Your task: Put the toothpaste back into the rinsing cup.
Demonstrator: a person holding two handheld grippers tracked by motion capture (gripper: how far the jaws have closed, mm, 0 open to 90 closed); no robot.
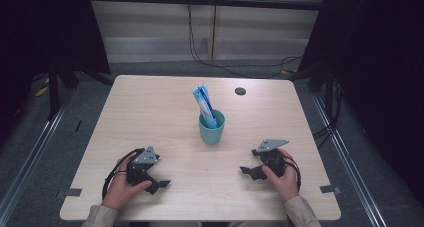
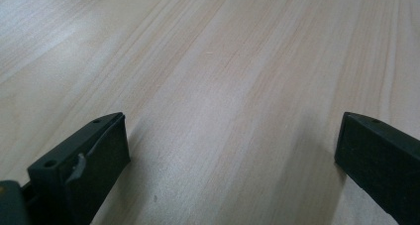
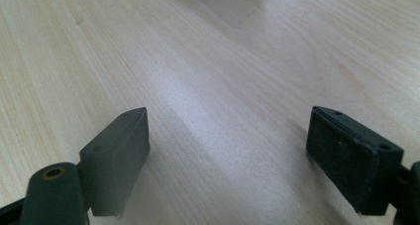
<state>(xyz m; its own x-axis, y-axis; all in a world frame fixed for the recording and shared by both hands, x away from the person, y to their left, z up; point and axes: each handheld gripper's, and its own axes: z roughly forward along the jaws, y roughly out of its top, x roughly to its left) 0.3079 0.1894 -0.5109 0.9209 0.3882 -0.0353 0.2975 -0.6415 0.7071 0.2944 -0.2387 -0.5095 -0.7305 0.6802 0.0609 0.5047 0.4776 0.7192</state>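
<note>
A teal cup (image 1: 212,127) stands upright near the middle of the light wooden table (image 1: 150,117), with a blue and white packet (image 1: 204,103) sticking out of it and leaning to the left. My left gripper (image 1: 161,183) rests low on the table at the near left, held by a hand, its jaws wide apart over bare wood. In its own view the left gripper (image 2: 233,150) holds nothing. My right gripper (image 1: 246,170) sits at the near right, also held by a hand, pointing left. The right gripper (image 3: 228,145) is open with bare wood between the jaws.
A small dark round grommet (image 1: 240,91) is set in the table near its far edge. Black cables (image 1: 200,57) hang down behind the table. Dark stands and curtains flank both sides. Grey tape tabs (image 1: 73,191) mark the near corners.
</note>
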